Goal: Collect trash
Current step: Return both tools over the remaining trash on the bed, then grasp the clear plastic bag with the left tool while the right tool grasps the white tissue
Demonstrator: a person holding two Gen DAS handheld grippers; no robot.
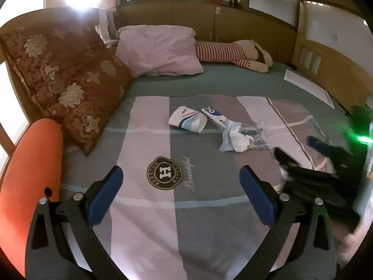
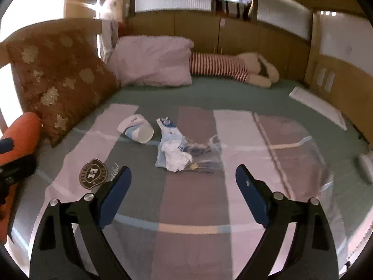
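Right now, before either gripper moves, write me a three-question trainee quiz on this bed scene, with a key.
1. True or false: the paper cup lies on its side on the blanket.
2. Multiple choice: the crumpled white tissue rests on (A) the pink pillow, (B) the clear plastic bag, (C) the red floral cushion.
3. Fill in: both the left gripper and the right gripper have their jaws ____ and hold nothing.

Key: 1 true; 2 B; 3 open.
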